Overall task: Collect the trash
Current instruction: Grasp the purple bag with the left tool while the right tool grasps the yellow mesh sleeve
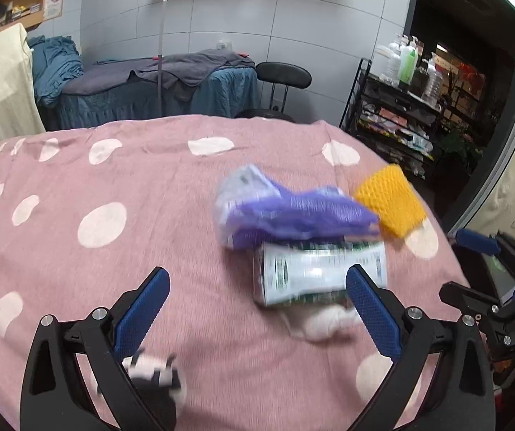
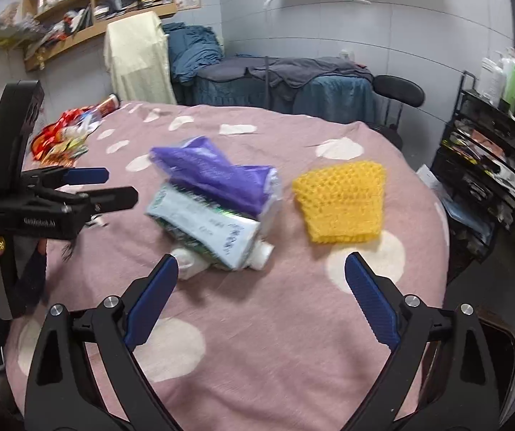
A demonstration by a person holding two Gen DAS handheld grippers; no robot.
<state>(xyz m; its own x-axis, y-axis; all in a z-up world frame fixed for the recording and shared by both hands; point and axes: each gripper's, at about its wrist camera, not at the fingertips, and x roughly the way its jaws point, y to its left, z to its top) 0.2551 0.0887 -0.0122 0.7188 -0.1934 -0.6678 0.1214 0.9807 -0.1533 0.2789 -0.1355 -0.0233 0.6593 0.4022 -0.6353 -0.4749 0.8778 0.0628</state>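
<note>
Right wrist: purple wrapper (image 2: pixel 214 176) lies crumpled, creased.

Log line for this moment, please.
left gripper: open, empty | right gripper: open, empty | purple bag on green-white box | yellow foam net beside

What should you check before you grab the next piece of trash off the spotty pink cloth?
1. Left gripper open and empty: ok.
2. Right gripper open and empty: ok.
3. Trash within view: purple wrapper lies on top of the white and green carton: ok.
4. Yellow foam net lies apart from the pile, easy to take alone: ok.
5. Crumpled white tissue sits against the carton, partly under it: cannot tell if it lifts freely.
6. A bin or bag to drop trash in: cannot tell, none clearly in view.
</note>
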